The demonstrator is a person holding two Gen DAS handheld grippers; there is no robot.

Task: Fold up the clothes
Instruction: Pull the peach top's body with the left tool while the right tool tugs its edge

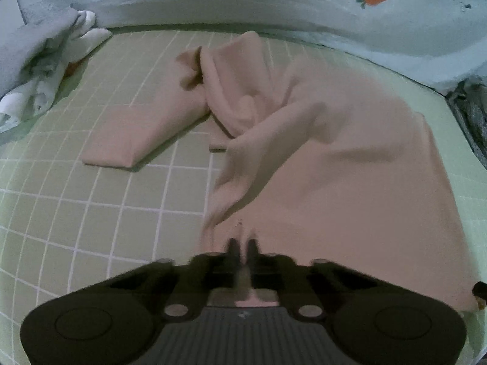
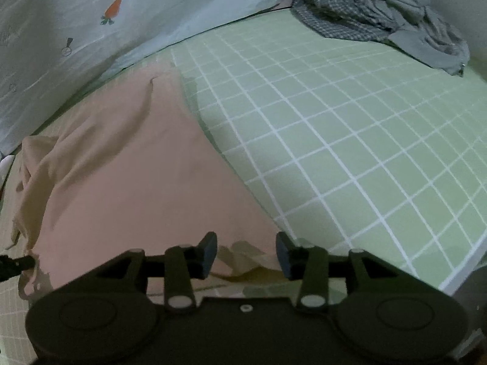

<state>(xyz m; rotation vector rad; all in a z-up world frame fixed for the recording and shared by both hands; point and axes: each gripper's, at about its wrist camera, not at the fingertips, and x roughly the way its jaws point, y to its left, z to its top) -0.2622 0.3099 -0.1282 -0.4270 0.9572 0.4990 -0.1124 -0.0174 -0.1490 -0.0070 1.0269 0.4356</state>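
Two grippers | left gripper [image 1: 242,248] pinching pink garment [image 1: 350,164] | right gripper [image 2: 246,254] parted

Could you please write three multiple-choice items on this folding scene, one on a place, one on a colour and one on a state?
1. Where does the crumpled grey clothes pile lie in the right wrist view?
A. top right of the mat
B. under the right gripper
C. on the pink garment

2. What colour is the grid mat?
A. blue
B. light green with white lines
C. red

3. How do the right gripper jaws stand?
A. shut on the mat
B. shut on the grey pile
C. open, apart over the hem of the pink garment

Answers: 1 A, the pile sits at the mat's far corner; 2 B, green squares show between white lines; 3 C, a clear gap shows between the fingers.
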